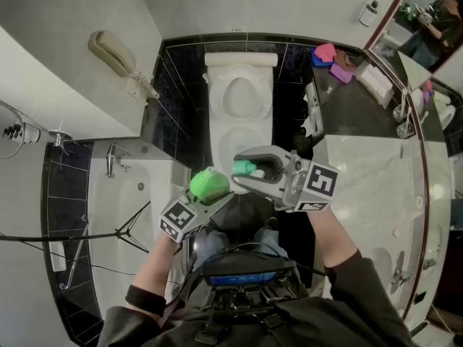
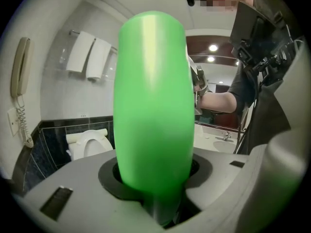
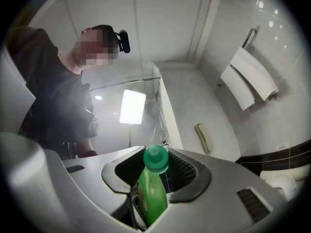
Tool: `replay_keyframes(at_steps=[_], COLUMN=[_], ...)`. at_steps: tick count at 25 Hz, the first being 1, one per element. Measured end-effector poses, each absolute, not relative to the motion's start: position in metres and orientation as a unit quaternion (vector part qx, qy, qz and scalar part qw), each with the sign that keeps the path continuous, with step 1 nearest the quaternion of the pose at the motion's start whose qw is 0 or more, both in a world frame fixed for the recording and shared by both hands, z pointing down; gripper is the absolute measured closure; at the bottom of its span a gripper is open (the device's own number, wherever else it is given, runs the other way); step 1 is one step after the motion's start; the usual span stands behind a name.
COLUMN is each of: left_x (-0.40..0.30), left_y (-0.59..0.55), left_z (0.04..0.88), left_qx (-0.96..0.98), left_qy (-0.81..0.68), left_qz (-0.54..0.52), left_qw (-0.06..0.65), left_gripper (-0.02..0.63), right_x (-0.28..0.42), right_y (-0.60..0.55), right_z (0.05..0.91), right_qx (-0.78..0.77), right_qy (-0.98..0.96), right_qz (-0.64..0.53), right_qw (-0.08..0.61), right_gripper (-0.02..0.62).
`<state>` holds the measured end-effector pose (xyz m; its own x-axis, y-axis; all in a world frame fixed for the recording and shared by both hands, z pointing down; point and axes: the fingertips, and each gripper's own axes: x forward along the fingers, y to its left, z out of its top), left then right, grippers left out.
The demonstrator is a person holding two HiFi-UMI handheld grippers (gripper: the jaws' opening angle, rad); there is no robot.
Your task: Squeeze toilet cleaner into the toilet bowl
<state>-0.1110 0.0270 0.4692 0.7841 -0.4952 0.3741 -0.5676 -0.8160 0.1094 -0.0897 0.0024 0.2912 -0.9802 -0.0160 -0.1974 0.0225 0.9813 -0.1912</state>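
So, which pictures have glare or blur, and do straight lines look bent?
Head view: sharp, evenly lit, but the wide lens bends the walls around the toilet. Left gripper view: the green bottle is so near that it looks soft and fills the middle. Right gripper view: a bright panel throws hazy glare; the bottle's cap is clear.

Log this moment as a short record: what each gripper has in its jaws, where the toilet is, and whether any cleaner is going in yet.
Left gripper: jaws closed on a bright green, rounded plastic bottle body
Right gripper: jaws closed on a slim green plastic bottle with a darker green round cap
One bottle or two: cannot tell
Toilet: white ceramic toilet ahead of both grippers, lid looks raised
Cap: on
Cleaner going in: not yet
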Motion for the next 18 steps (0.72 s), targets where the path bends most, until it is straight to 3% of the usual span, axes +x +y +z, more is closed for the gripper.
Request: replay_keyframes(at_steps=[18], left_x=[-0.083], left_y=[0.053], left_z=[0.452], left_qx=[0.965], left_qy=[-0.171], left_qz=[0.175], left_qw=[0.090], left_gripper=[0.410], right_x=[-0.126], right_y=[0.034], right_z=[0.287], right_qx=[0.139], right_qy=[0.984], right_qz=[-0.090], right_qw=[0.065], right_gripper=[0.445])
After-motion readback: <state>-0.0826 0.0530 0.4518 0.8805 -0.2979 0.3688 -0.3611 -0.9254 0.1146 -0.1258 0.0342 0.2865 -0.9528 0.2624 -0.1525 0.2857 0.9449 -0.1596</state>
